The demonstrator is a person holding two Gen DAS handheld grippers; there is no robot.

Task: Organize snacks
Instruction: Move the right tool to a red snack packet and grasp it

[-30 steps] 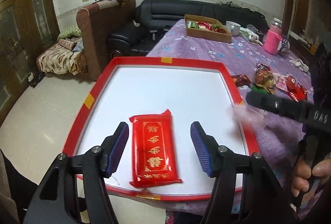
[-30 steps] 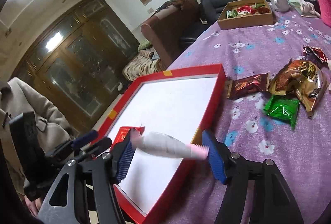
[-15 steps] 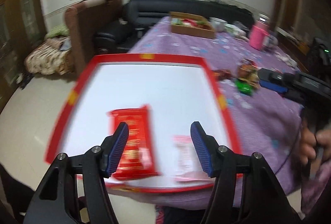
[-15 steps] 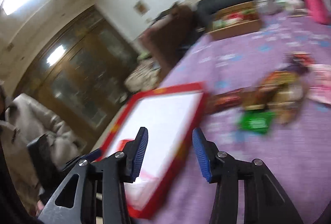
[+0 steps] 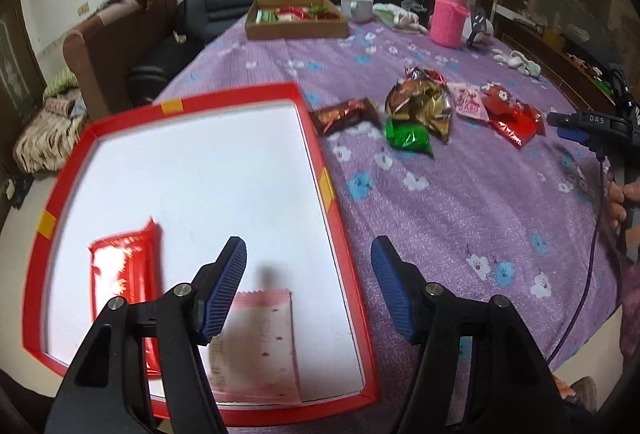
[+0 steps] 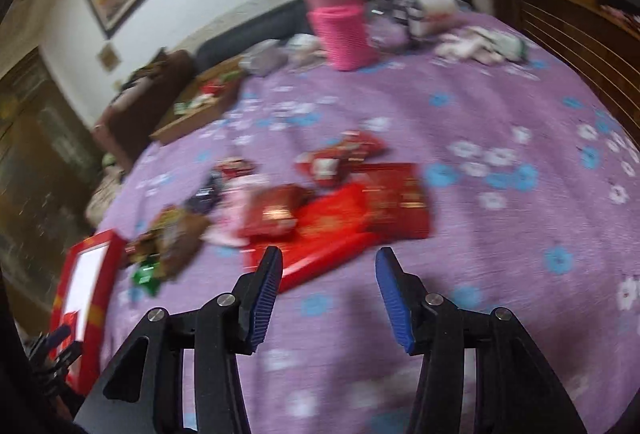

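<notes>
A red-rimmed white tray (image 5: pixel 316 149) lies at the table's near left. In it lie a red snack packet (image 5: pixel 124 282) and a pink packet (image 5: pixel 264 334). My left gripper (image 5: pixel 308 282) is open and empty above the tray's right rim. My right gripper (image 6: pixel 328 290) is open and empty above the purple cloth, facing a blurred pile of red packets (image 6: pixel 360 205). Loose snacks lie right of the tray: a brown packet (image 5: pixel 346 115), a green one (image 5: pixel 408 135), a gold one (image 5: pixel 424 101) and red ones (image 5: pixel 512 117).
A cardboard box of snacks (image 5: pixel 296 17), a white mug (image 5: pixel 356 7) and a pink-sleeved bottle (image 5: pixel 450 17) stand at the table's far end. A sofa and armchair lie beyond. The right gripper shows in the left wrist view (image 5: pixel 588 125).
The pink packet left my right gripper and now lies in the tray. My right gripper swung right toward the snack pile. My left gripper shifted right off the red packet.
</notes>
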